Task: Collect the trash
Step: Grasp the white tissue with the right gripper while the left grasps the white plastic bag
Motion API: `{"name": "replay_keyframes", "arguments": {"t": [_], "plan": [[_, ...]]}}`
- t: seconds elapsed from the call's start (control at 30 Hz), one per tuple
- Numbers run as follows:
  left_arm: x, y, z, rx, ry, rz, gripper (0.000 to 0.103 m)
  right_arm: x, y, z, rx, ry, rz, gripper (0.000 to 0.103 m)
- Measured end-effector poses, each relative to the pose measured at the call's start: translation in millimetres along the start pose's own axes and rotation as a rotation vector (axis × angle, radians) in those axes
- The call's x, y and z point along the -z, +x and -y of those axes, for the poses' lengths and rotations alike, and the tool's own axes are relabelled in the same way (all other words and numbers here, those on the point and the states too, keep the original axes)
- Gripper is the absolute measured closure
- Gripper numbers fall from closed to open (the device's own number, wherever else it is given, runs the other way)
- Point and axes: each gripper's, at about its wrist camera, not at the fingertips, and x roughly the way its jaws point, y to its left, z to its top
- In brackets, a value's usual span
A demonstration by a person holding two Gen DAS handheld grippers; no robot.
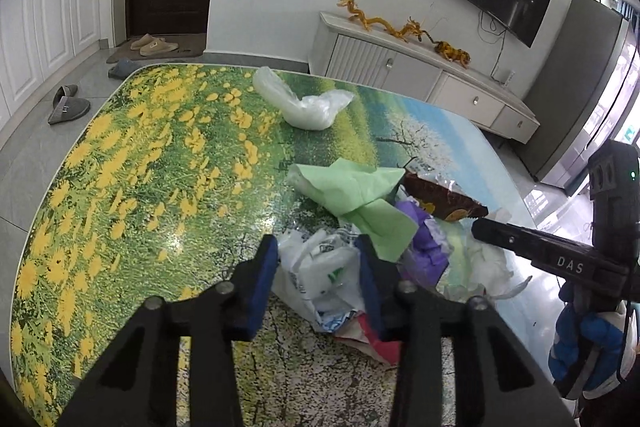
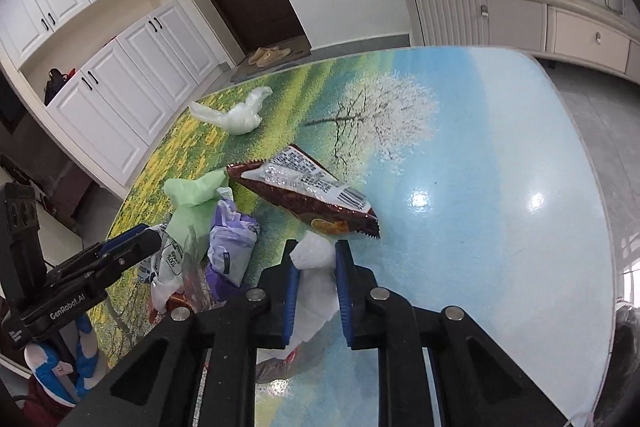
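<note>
A heap of trash lies on the picture-printed table (image 1: 160,155): a white printed plastic bag (image 1: 320,275), a green paper (image 1: 360,191), a purple wrapper (image 1: 424,243), a brown snack packet (image 1: 444,195) and a white tissue (image 1: 492,259). My left gripper (image 1: 316,247) stands around the white plastic bag, jaws partly closed, blue pads at its sides. My right gripper (image 2: 316,263) is closed on the white tissue (image 2: 316,275). The snack packet (image 2: 308,191), green paper (image 2: 188,203) and purple wrapper (image 2: 232,243) lie just beyond it. A crumpled clear bag (image 1: 304,103) lies alone farther off.
The table edge curves near the right gripper (image 2: 600,227). A white TV cabinet (image 1: 420,79) with golden dragon figures stands beyond the table. Slippers (image 1: 68,107) lie on the floor by the dark door. White cupboards (image 2: 120,79) line the wall.
</note>
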Motion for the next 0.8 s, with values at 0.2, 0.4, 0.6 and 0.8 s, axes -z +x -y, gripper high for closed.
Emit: {"name": "replay_keyframes", "arguments": {"t": [0.2, 0.4, 0.6, 0.8], "plan": [[-3, -33, 9, -0.022, 0.028, 0.062, 0.075, -2, -32, -5, -0.008, -0.008, 0.082, 0.089], [-9, -75, 26, -0.029, 0.047, 0.134, 0.076, -2, -79, -8, -0.011, -0.012, 0.177, 0.089], [-17, -108, 58, -0.002, 0.075, 0.183, 0.076, 9, -129, 6, -0.016, 0.011, 0.256, 0.089], [-23, -123, 113, 0.108, 0.124, 0.180, 0.076, 28, -177, 39, 0.026, 0.035, 0.322, 0.089]]}}
